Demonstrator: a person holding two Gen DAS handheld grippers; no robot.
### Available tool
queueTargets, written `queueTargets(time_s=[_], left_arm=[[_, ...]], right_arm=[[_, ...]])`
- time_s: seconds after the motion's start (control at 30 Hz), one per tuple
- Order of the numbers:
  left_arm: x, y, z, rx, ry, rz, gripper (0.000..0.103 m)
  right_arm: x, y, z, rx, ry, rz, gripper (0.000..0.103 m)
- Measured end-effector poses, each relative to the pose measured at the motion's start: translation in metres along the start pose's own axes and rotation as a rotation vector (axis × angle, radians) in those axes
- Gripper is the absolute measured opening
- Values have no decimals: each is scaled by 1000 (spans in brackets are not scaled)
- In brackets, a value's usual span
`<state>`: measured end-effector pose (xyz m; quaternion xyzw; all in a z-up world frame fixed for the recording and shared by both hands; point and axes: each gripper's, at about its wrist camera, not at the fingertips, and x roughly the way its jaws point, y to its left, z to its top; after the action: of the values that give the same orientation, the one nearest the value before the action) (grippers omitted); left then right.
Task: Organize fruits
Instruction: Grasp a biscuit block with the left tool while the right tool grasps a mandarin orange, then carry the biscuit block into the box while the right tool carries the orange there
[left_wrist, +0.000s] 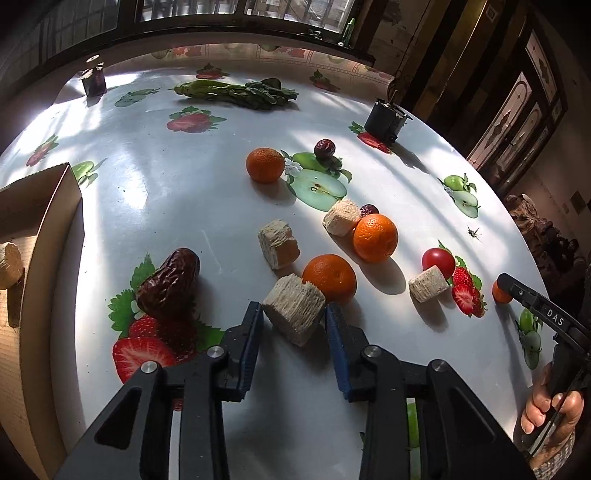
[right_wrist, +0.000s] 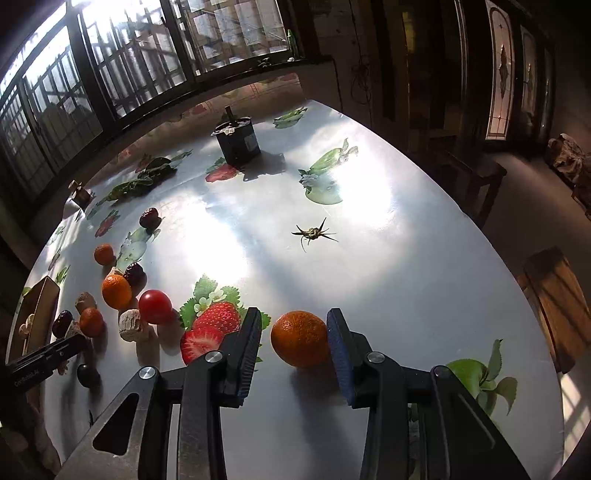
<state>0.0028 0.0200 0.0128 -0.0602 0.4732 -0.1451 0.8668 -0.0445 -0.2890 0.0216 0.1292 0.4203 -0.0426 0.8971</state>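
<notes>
We hold a beige block (left_wrist: 294, 314) in the left gripper (left_wrist: 294, 325), both pads touching it, near the table's (left_wrist: 184, 192) front edge. The right gripper (right_wrist: 299, 343) is closed around a small orange (right_wrist: 300, 339) near the right edge. Before lifting we should press evenly, so the crumbly block does not break and the orange does not roll; the cardboard box (left_wrist: 44, 221) waits at the left edge.

four oranges (left_wrist: 375, 237), five chunks (left_wrist: 278, 243), one tomato (left_wrist: 438, 260)
</notes>
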Motion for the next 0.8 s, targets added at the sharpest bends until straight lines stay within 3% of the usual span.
queueTargets(time_s=[0.13,0.43,0.8], left_arm=[[2,-5,0,31,-10,21,33],[-6,-9,-5,62,-39,25,33],[-66,-1,-17,36,-153,-45,33]], right_arm=[[9,-5,-2,26,33,-2,40],[4,-1,-6,32,-6,-18,34],[-42,26,-17,-10,-80,-4,34]])
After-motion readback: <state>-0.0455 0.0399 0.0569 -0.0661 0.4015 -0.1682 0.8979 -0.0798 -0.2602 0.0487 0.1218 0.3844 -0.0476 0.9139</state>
